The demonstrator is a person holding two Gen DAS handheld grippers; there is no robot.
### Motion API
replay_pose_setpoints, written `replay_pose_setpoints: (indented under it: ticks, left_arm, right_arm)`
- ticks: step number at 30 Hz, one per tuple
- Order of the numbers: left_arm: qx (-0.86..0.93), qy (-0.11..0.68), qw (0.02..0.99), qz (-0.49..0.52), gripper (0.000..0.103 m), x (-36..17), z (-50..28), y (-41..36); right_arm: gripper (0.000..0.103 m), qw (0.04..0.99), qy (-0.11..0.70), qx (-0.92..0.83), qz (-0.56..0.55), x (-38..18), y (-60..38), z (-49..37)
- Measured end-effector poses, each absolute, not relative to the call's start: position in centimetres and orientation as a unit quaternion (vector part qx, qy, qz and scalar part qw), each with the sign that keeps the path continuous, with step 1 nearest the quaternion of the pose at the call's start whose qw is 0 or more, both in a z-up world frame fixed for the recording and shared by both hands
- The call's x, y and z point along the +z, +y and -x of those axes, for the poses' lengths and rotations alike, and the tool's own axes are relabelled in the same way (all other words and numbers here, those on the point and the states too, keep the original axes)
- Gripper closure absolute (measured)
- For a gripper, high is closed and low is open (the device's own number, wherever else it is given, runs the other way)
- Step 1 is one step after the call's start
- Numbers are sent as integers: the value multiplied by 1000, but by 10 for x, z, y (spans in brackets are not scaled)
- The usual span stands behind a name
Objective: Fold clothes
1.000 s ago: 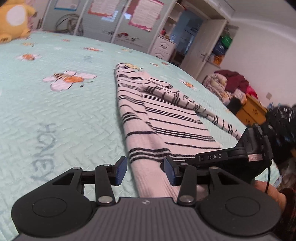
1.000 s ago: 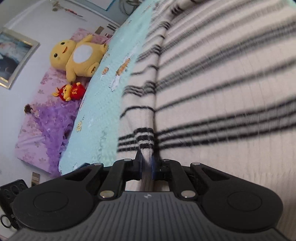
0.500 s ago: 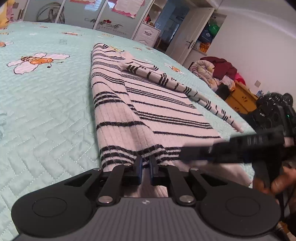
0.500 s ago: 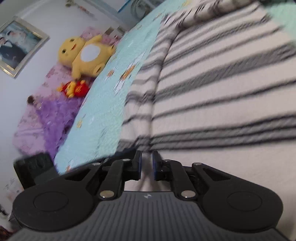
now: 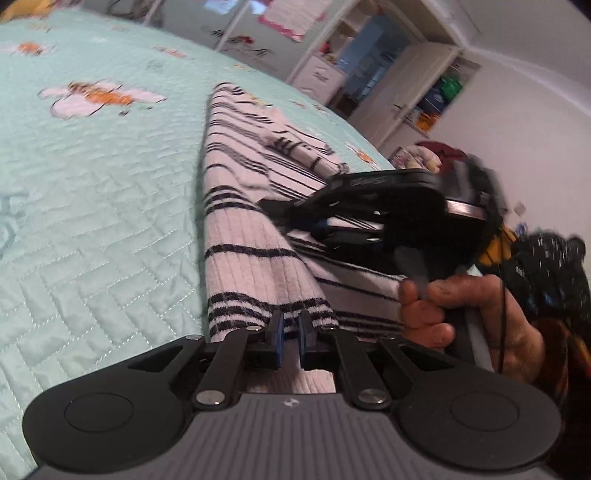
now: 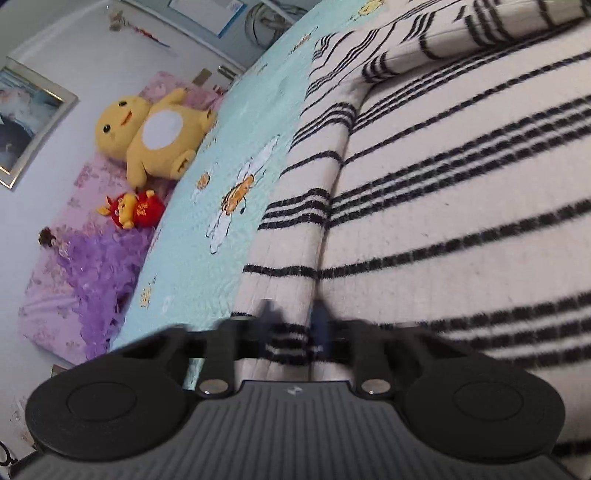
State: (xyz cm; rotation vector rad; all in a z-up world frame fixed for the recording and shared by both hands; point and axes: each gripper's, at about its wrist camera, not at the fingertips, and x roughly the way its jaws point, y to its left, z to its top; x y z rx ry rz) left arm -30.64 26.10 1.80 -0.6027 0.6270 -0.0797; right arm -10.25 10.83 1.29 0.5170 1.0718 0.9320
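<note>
While left tongs (image 5: 290,328) pinch sweater (image 5: 255,266), bedspread (image 5: 92,184) underneath.

Right claw (image 6: 293,325) tips are blurred over the sweater (image 6: 461,206).

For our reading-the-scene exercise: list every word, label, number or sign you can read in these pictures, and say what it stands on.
No text can be read for certain.
Lettering on the right tongs: blurred.
Pink poster on the wardrobe door: too small and blurred.
Bluish print on the bedspread: cut off, unreadable.
Yellow marks on the red plush toy: too small.
</note>
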Motion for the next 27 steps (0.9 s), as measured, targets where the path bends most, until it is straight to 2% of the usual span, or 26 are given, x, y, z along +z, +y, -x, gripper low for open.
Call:
replay_pose_setpoints:
  ticks: [3, 7, 10, 12, 15, 16, 17, 20, 25, 27]
  left_arm:
    - [-26, 308, 905, 291, 96, 18, 304, 258]
    - [-20, 316, 911, 264, 95, 19, 302, 250]
    - [-18, 318, 913, 255, 95, 21, 303, 249]
    - [-18, 321, 914, 247, 95, 25, 304, 249]
    - [-14, 309, 925, 222, 93, 39, 307, 245]
    - [-18, 299, 930, 213, 90, 44, 307, 243]
    - [-21, 289, 935, 206, 87, 49, 304, 242]
    - [-23, 272, 941, 201, 82, 55, 288, 241]
    - [-27, 310, 923, 228, 82, 26, 248, 244]
    - [-29, 302, 924, 232, 82, 19, 251, 244]
  right_arm:
    - [98, 752, 432, 425, -260, 35, 90, 100]
    - [97, 767, 455, 413, -185, 21, 103, 91]
    - [97, 757, 459, 420, -196, 7, 101, 92]
    - [90, 750, 459, 418, -227, 7, 91, 93]
    - [70, 742, 454, 413, -270, 12, 75, 92]
    - [61, 742, 451, 409, -280, 14, 72, 88]
    - [56, 742, 448, 405, -291, 15, 69, 84]
    - [56, 745, 452, 396, -289, 16, 80, 66]
    - [57, 750, 465, 397, -253, 11, 121, 38]
    - [57, 747, 468, 401, -250, 10, 131, 31]
